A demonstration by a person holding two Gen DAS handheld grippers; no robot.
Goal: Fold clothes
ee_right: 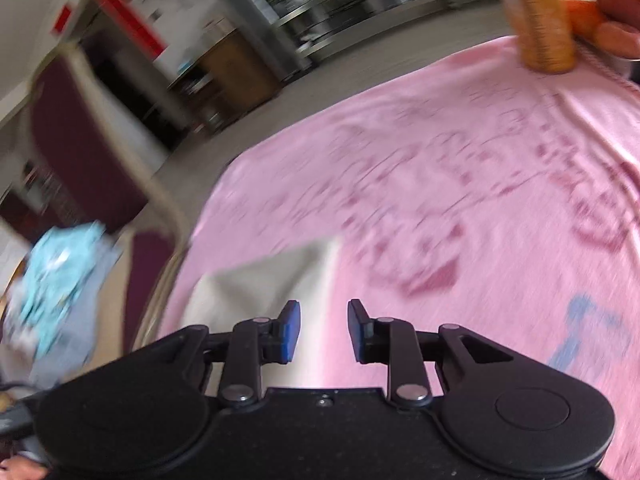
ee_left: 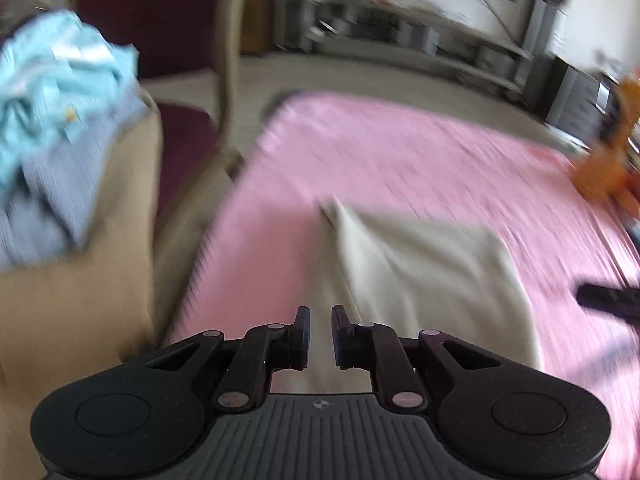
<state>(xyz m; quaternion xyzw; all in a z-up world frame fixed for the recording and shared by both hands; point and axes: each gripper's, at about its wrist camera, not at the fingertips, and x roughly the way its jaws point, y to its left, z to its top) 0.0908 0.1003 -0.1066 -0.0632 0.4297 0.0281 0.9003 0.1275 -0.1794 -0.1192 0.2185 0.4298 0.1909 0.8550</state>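
Note:
A cream-white garment [ee_left: 424, 272] lies folded on the pink cloth [ee_left: 400, 160] that covers the table. My left gripper [ee_left: 321, 316] is open and empty, just above the garment's near left edge. In the right wrist view the garment [ee_right: 272, 280] lies left of and under my right gripper [ee_right: 324, 312], which is open and empty above the pink cloth [ee_right: 460, 160]. A dark fingertip of the right gripper [ee_left: 608, 302] shows at the right edge of the left wrist view. Both views are motion-blurred.
A pile of light-blue and grey clothes [ee_left: 52, 120] sits on a tan box [ee_left: 80, 300] left of the table; it also shows in the right wrist view [ee_right: 60, 280]. A maroon chair [ee_left: 180, 80] stands behind. An orange woven object [ee_right: 540, 20] stands at the table's far right.

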